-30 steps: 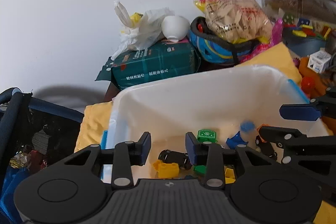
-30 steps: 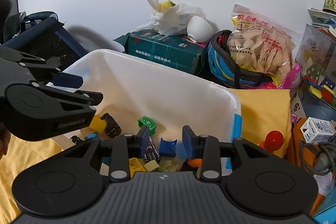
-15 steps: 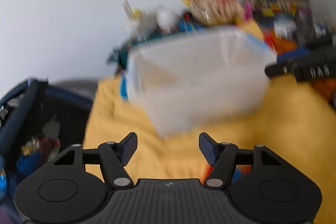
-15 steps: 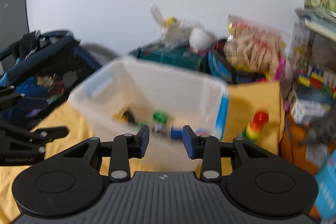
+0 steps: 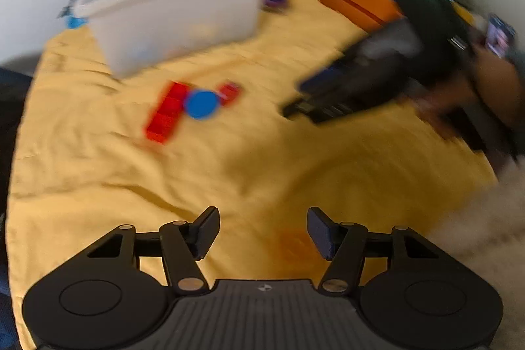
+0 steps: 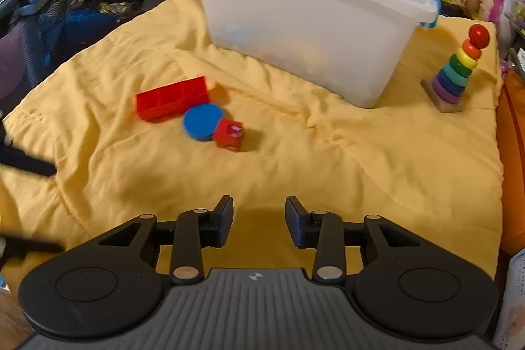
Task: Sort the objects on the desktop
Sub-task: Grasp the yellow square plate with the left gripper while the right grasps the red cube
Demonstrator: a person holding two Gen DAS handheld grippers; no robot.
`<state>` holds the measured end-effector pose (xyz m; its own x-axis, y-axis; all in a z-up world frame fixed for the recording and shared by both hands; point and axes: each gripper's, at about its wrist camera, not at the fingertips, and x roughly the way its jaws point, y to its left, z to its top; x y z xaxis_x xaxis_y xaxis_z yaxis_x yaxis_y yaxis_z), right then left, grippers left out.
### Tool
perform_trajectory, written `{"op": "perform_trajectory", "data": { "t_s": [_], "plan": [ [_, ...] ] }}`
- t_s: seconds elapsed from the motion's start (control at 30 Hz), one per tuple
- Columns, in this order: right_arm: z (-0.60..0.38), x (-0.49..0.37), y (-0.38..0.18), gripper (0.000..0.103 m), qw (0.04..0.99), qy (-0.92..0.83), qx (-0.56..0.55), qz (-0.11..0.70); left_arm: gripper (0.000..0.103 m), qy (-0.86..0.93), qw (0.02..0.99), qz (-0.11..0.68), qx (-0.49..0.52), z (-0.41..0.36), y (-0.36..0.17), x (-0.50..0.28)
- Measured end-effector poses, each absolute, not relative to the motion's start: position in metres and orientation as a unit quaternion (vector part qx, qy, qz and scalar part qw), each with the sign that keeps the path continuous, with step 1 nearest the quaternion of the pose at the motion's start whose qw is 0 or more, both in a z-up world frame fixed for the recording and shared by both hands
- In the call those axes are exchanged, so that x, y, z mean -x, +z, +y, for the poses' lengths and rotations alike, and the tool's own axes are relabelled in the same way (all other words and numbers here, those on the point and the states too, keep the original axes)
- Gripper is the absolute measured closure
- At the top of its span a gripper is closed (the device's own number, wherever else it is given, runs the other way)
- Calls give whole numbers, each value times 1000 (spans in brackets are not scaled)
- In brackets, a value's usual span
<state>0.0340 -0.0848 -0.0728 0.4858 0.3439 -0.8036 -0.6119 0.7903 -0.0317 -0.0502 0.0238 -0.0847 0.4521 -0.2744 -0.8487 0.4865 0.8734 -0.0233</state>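
My left gripper and right gripper gape empty; beyond: one red brick, one blue disc, one red cube; far, one white bin; right, one ring stacker.

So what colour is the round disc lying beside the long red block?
Blue. The disc shows best in the right wrist view.

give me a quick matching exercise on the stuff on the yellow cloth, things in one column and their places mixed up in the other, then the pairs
Things:
1. long red block
2. blue disc
3. small red cube
4. ring stacker

Places (right wrist view):
A. stands right of the white bin, apart from it
B. rests between the other two loose pieces
C. leftmost of the three loose pieces
D. against the disc's right edge, nearest the camera

Pairs: 1-C, 2-B, 3-D, 4-A
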Motion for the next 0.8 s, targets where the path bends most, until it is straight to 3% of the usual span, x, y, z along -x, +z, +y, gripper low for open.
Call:
{"op": "perform_trajectory", "data": {
  "t_s": [0.03, 0.13, 0.53, 0.8],
  "plan": [
    [-85, -31, -74, 64, 846, 285, 161, 421, 44, -232, 836, 482, -119, 19, -89, 53],
    [-84, -27, -75, 64, 842, 294, 167, 420, 68, -236, 816, 519, -98, 15, -105, 53],
    [-58, -41, -68, 64, 856, 303, 194, 371, 68, -179, 851, 482, -104, 27, -104, 10],
    [-38, -64, -78, 64, 851, 302, 174, 392, 68, -155, 862, 471, -105, 40, -116, -36]
  ]
}}
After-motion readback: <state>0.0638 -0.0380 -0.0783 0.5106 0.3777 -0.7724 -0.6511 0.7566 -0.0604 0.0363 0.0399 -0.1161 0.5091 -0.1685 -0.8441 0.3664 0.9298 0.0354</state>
